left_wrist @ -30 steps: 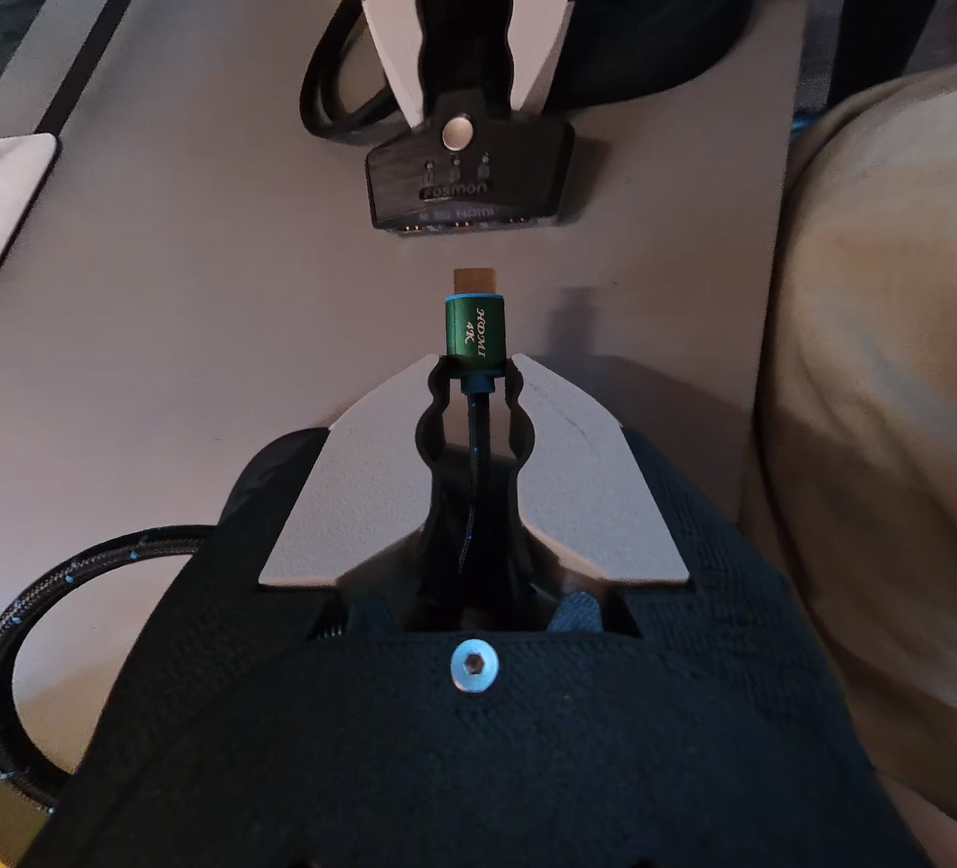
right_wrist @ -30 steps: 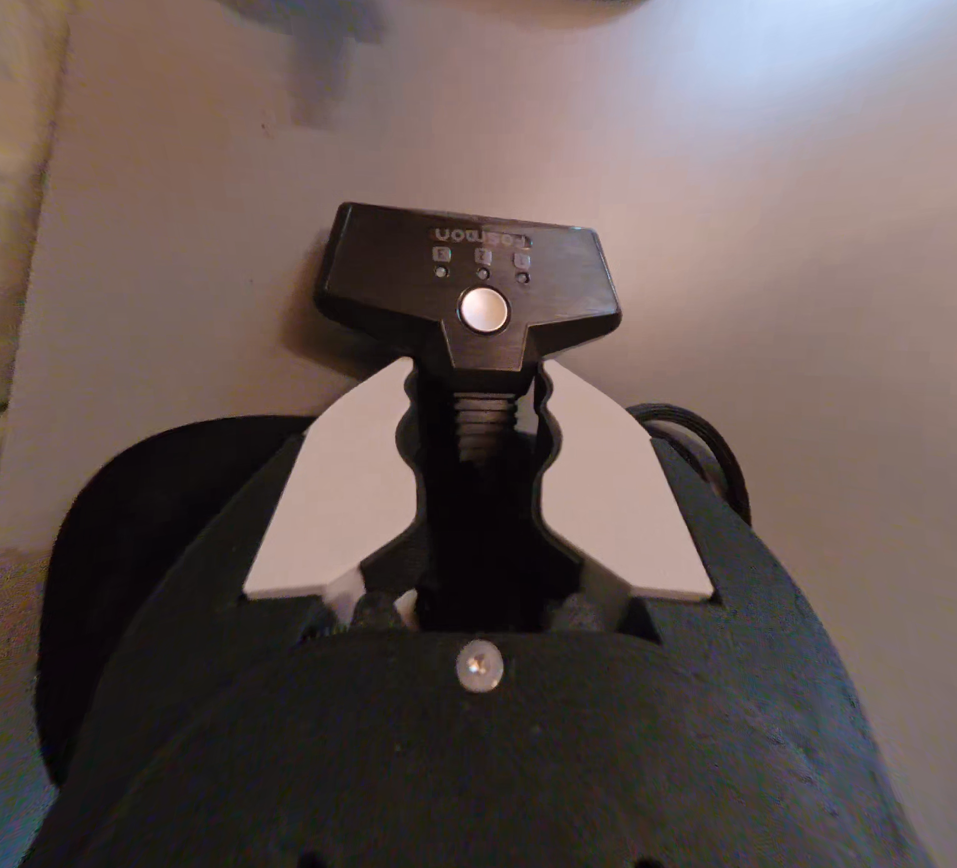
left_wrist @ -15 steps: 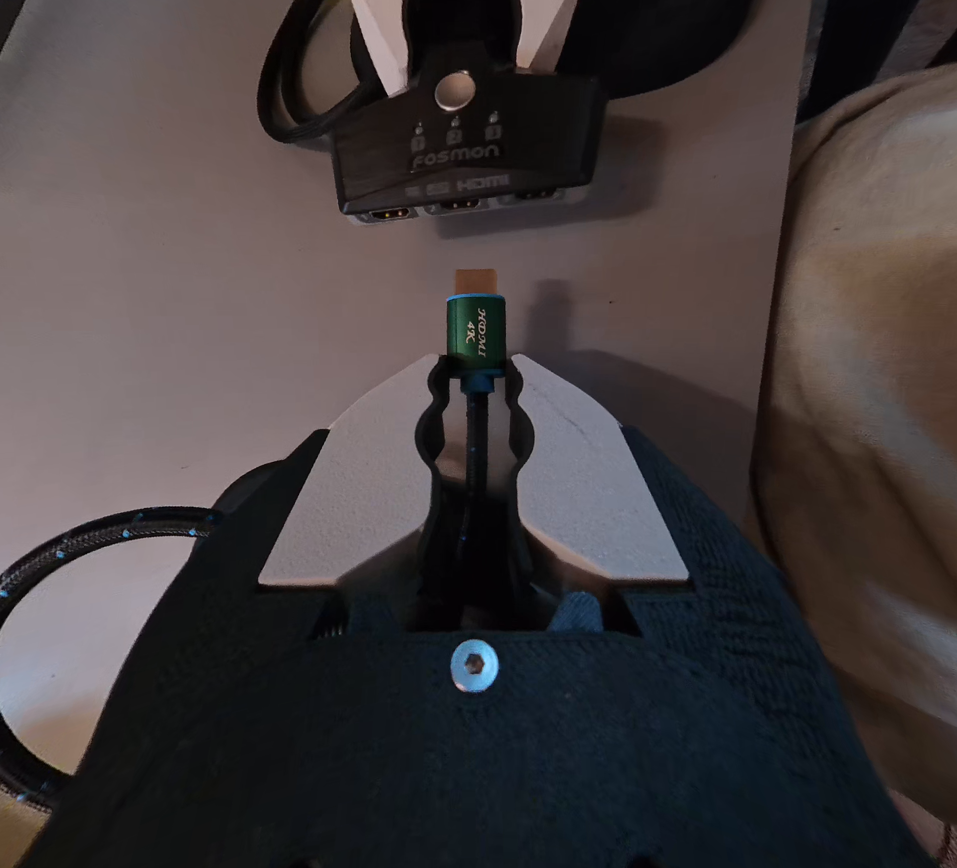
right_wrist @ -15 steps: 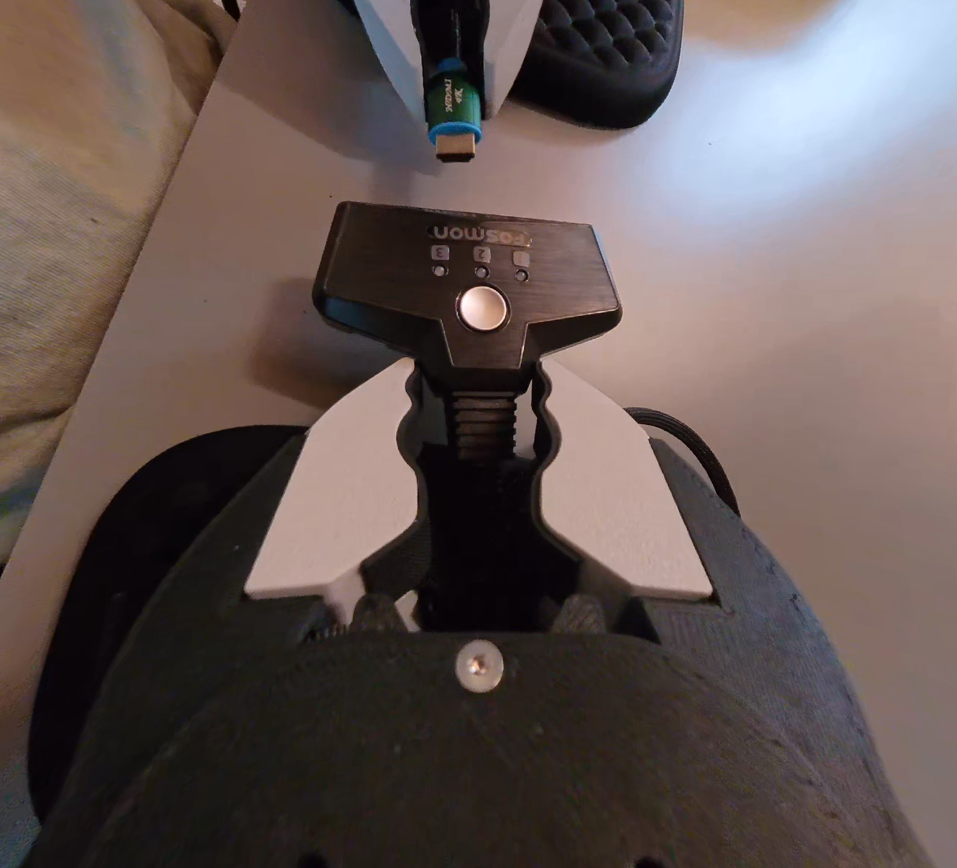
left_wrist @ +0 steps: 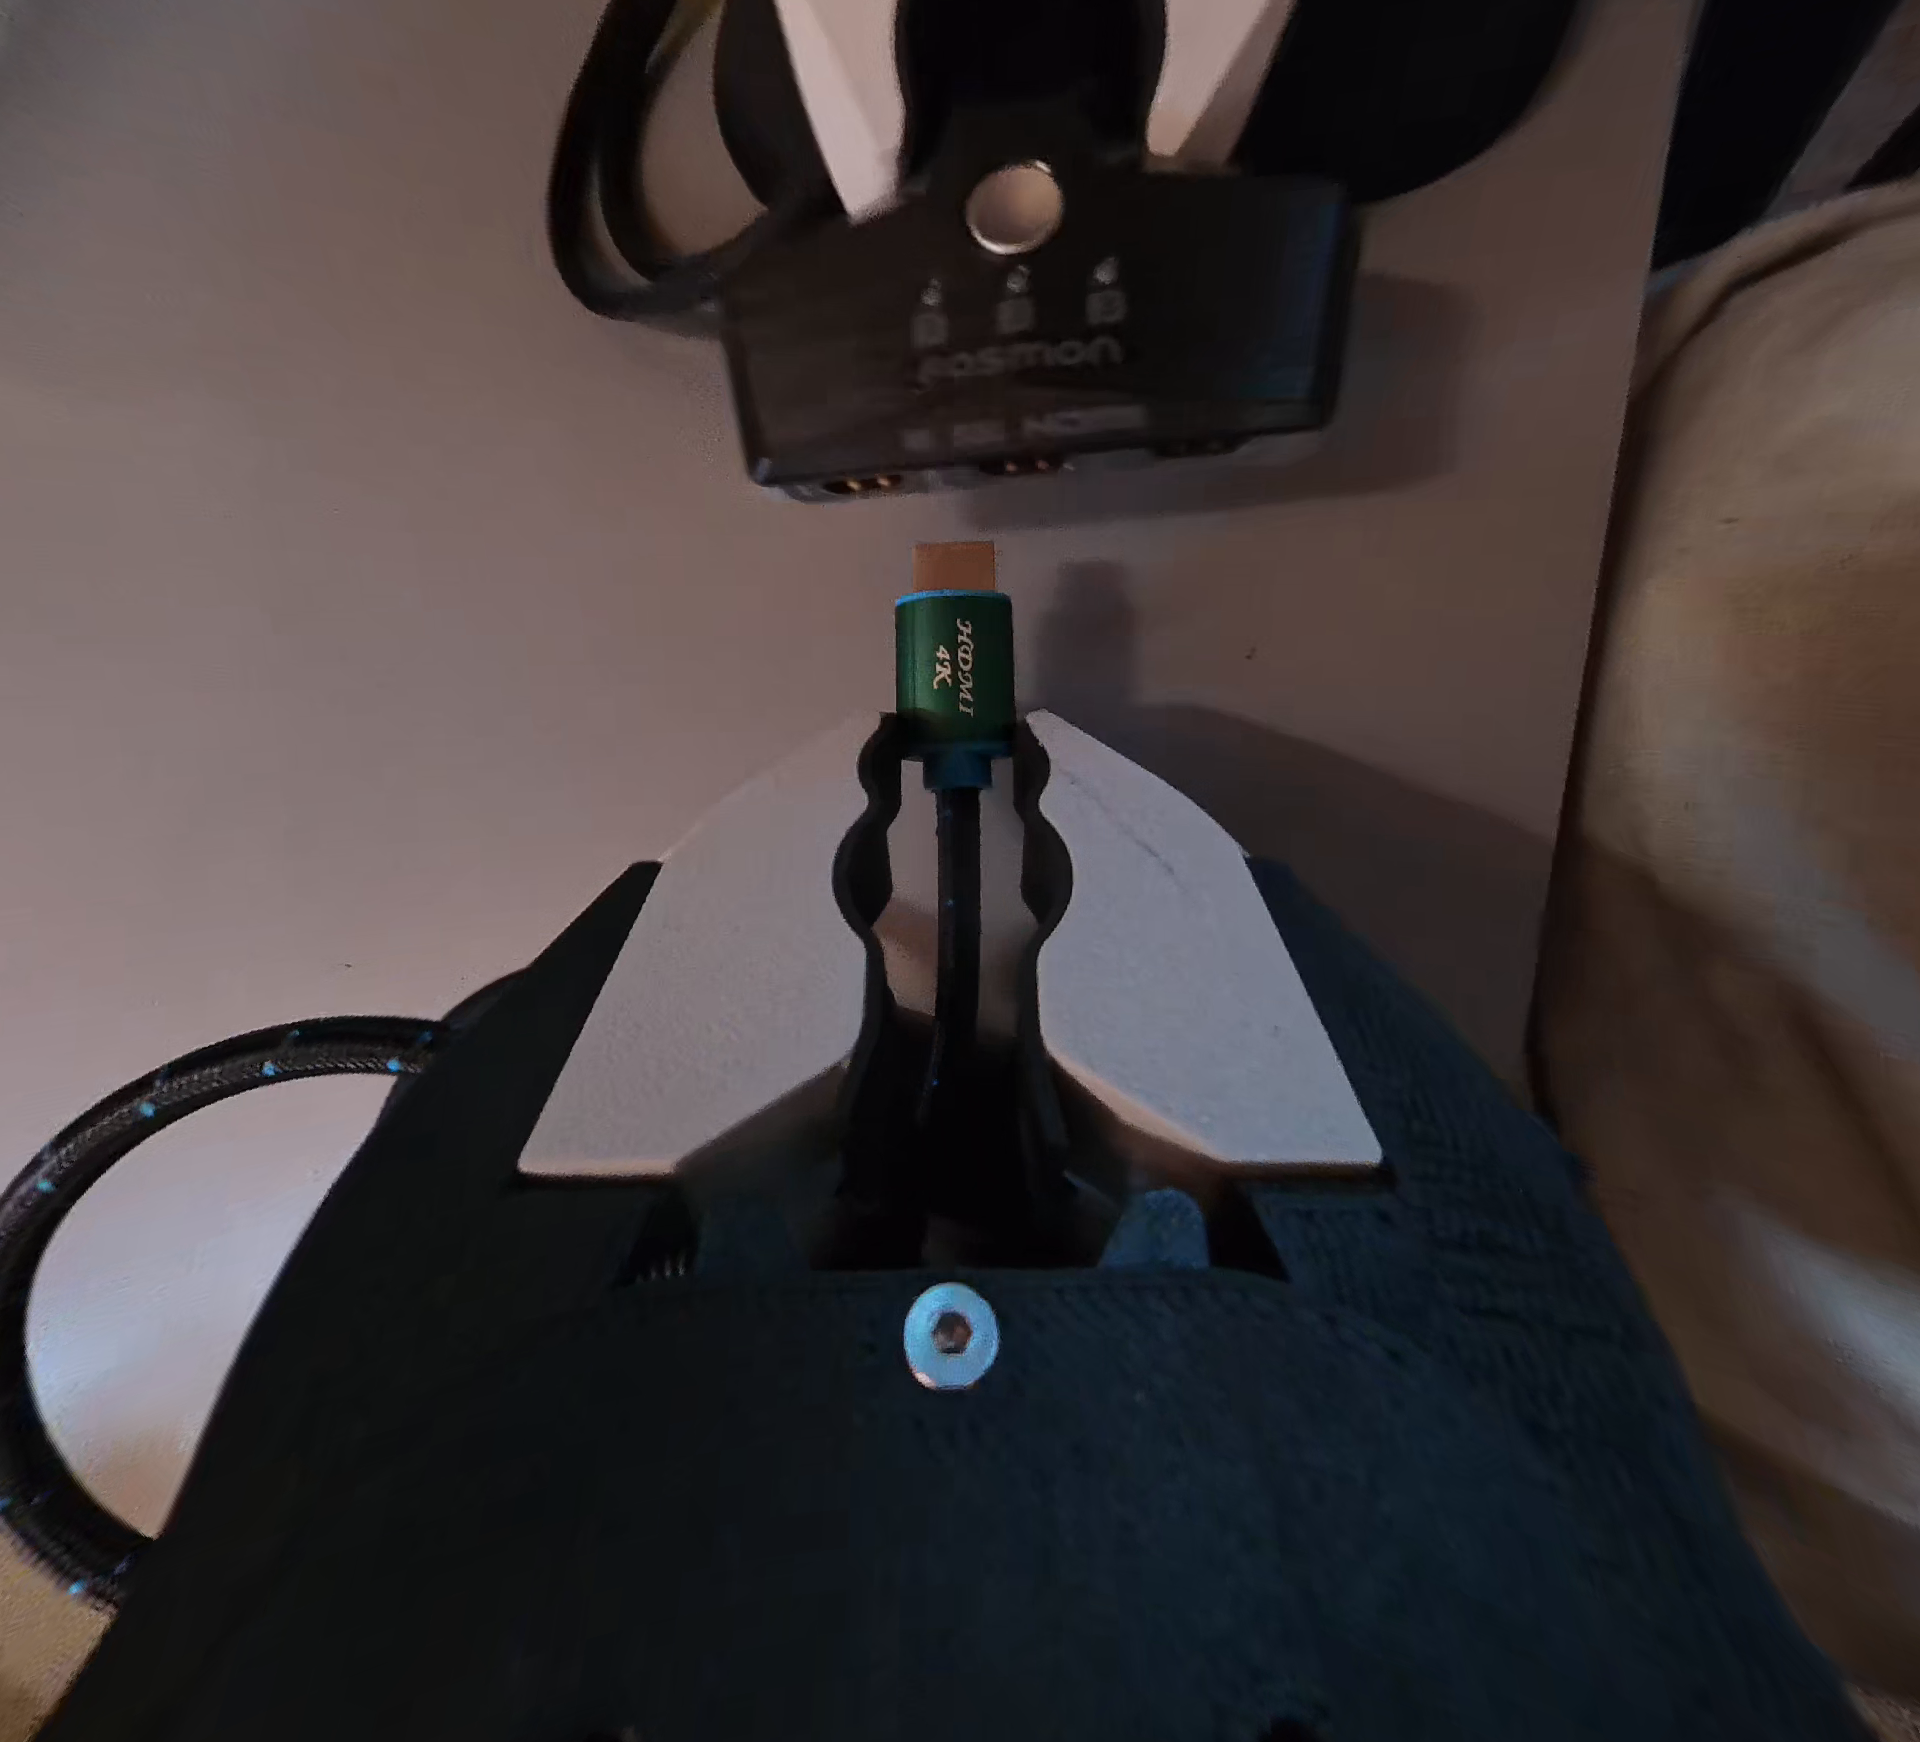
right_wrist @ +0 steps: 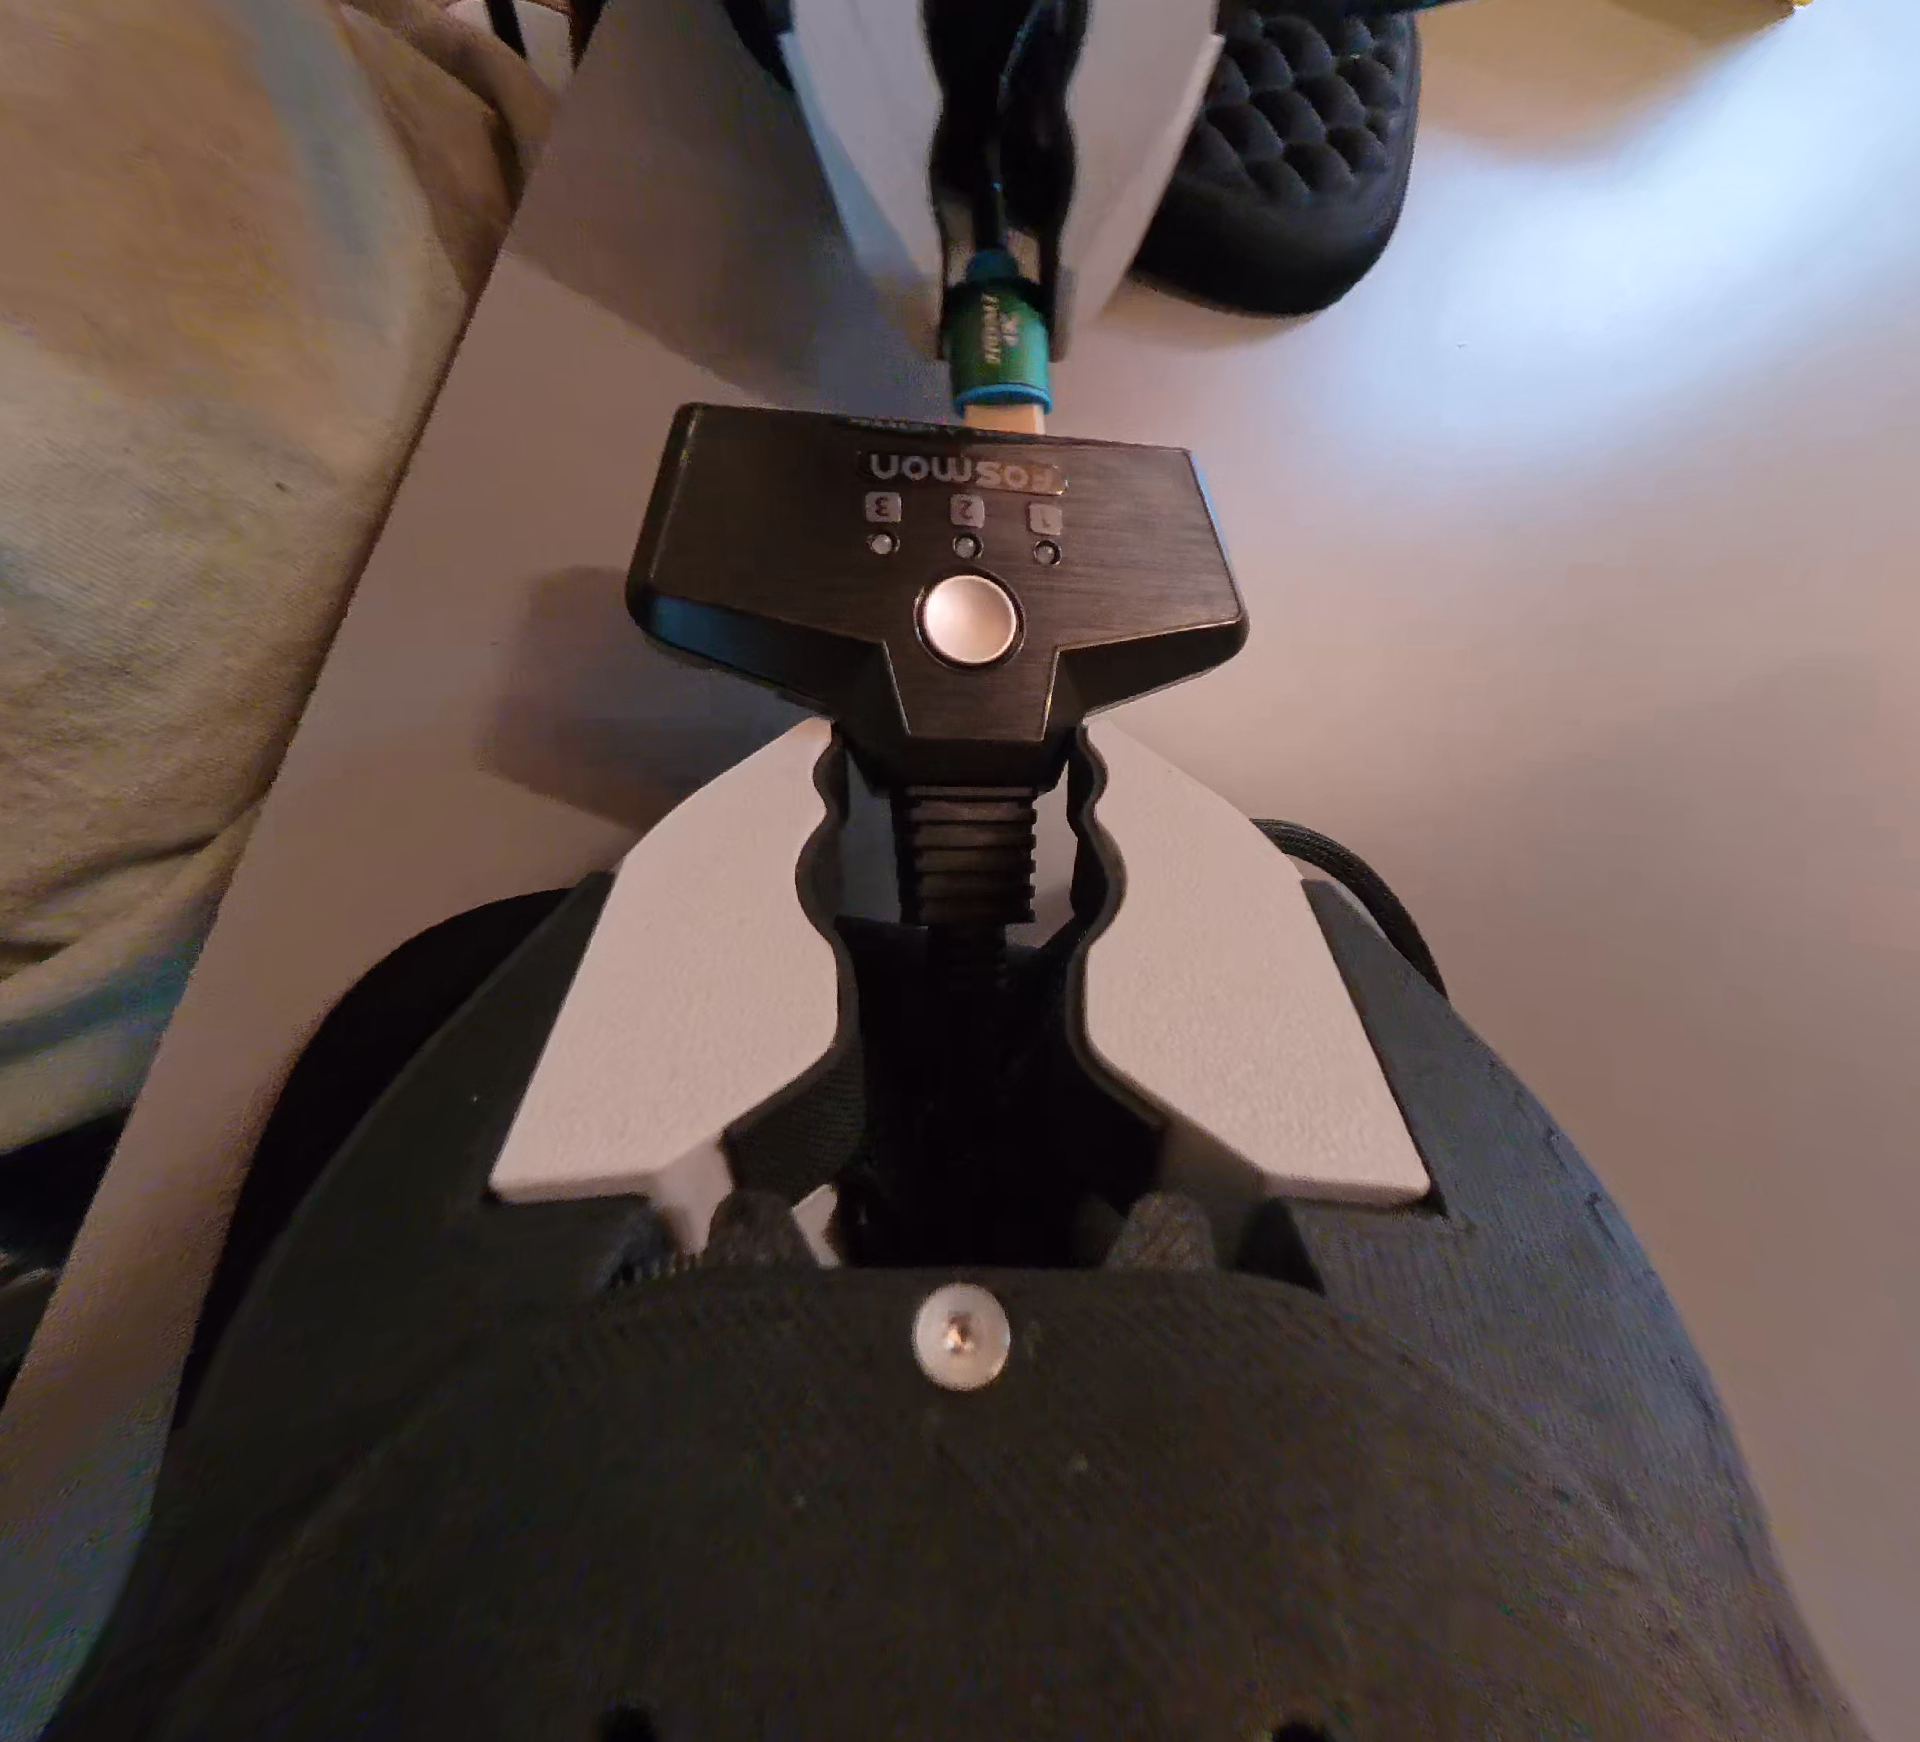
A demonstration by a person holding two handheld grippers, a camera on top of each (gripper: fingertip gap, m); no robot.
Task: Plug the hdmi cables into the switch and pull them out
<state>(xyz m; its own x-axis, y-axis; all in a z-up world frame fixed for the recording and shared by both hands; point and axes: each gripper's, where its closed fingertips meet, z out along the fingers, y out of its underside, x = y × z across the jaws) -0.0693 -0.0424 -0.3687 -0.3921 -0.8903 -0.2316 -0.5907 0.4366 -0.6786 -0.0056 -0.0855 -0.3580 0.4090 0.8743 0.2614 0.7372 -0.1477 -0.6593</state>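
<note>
Pale grey counter (left_wrist: 312,445) runs under both my tools, with beige cloth (left_wrist: 1766,757) off its edge. My left fingers (left_wrist: 956,736) are clenched on the rear collar of the green HDMI plug (left_wrist: 953,658), its braided cable (left_wrist: 156,1100) looping back beside them; my right fingers (right_wrist: 961,747) are clamped on the ribbed neck of the black HDMI switch (right_wrist: 935,549). In the last second the gap has closed: the switch stood well ahead of the plug's metal tip, and now, in the right wrist view, that tip sits at the switch's far edge, just right of centre. I judge insertion is about to begin, not done, since the left wrist view shows a sliver of counter between tip and ports. Motion blur smears the port row, so I cannot tell which port lines up. The switch's own black lead (left_wrist: 623,165) is partly cut off.
</note>
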